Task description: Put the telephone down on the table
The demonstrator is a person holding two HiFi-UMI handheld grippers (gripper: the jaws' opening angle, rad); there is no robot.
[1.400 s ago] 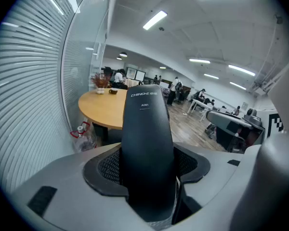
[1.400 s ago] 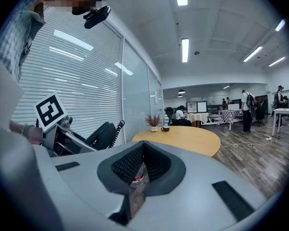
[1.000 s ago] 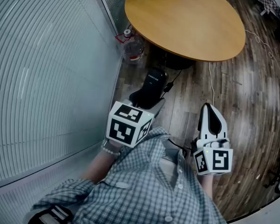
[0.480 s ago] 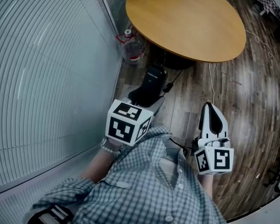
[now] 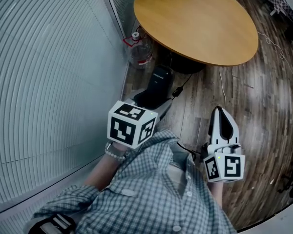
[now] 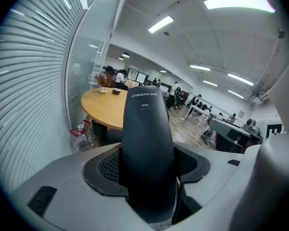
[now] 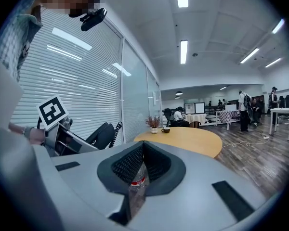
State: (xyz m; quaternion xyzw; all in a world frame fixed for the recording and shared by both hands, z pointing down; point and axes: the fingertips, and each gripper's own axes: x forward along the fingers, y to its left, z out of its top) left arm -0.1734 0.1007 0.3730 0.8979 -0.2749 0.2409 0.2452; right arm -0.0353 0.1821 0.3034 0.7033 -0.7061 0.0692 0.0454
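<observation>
We are at the carrying step: the telephone [image 6: 145, 124] is up in the air and not yet on the round wooden worktop [image 5: 195, 23]. The left gripper [image 6: 148, 177] has its jaws wide, closed on the black telephone, with the dark pads pressing on both of its sides. The top end of the telephone sticks out past the jaws and points at the worktop. In the head view the telephone hangs over the wooden floor [image 5: 254, 96], close to our body and short of the worktop's near edge. The right gripper [image 7: 143, 170] has its jaws together and holds nothing. Through the thin slit between them we only see a plastic bottle [image 5: 139, 50] that stands on the floor beside the worktop. We think the next move is to bring the left gripper forward and up, until the telephone is over a bare part of the worktop. Then we should lower it until it lies flat, and only then let the jaws go apart. A curly black cord [image 7: 118, 129] hangs from the telephone, so it may pull a little as we reach. A cup [image 7: 165, 130] and a small plant [image 7: 154, 124] sit at the far side of the worktop, well away from where we would set it down. White letters on the telephone read "CHINO-E", and under them "A061". The bottle has a red label, but it is too small for us to read.
</observation>
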